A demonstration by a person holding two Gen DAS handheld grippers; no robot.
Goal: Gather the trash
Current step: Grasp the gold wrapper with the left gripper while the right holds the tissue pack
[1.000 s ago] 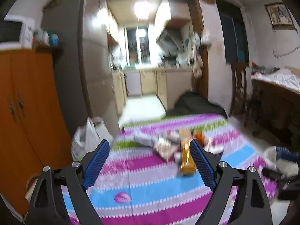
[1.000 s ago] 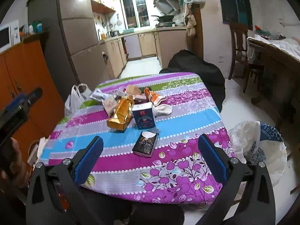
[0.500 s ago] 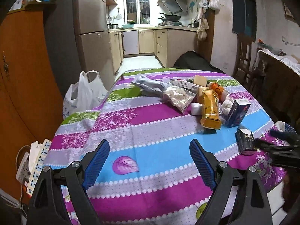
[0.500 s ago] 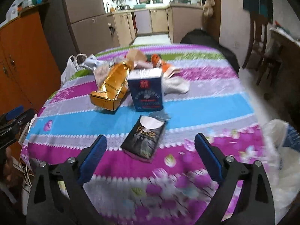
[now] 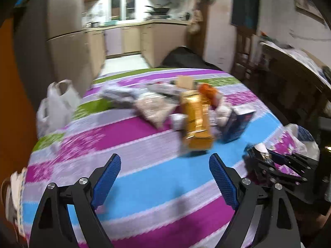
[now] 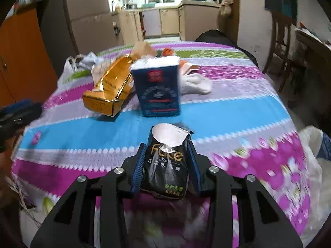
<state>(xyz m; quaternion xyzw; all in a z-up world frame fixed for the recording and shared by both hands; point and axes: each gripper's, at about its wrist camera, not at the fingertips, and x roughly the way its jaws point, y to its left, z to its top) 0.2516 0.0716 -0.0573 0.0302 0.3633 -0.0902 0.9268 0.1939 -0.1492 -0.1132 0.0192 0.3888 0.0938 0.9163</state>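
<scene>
striped purple, blue and white cloth covers the table [image 6: 238, 111] under both my tongs, with the kitchen blurred behind. my right tongs [image 6: 167, 166] are pinching a black tissue pack [image 6: 165, 165] between the blue pads, low over the near edge of the table; its torn white top sticks out forward. the pack is soft and i judge it could squash and slide out if i swing too fast toward the white bag [image 6: 312, 144] hanging off the table's right edge, or catch the cloth and drag it. my right hand holds level, pointing across the table. my left tongs [image 5: 164, 172] are spread wide, holding nothing, hovering over the blue stripe and aimed at the pile. just ahead lie the gold box [image 5: 195, 117] on its side and the dark blue carton [image 6: 156, 88] standing beside it; a careless reach could tip the carton. further back, crumpled wrappers [image 5: 153, 109] and an orange packet [image 5: 209, 91].
</scene>
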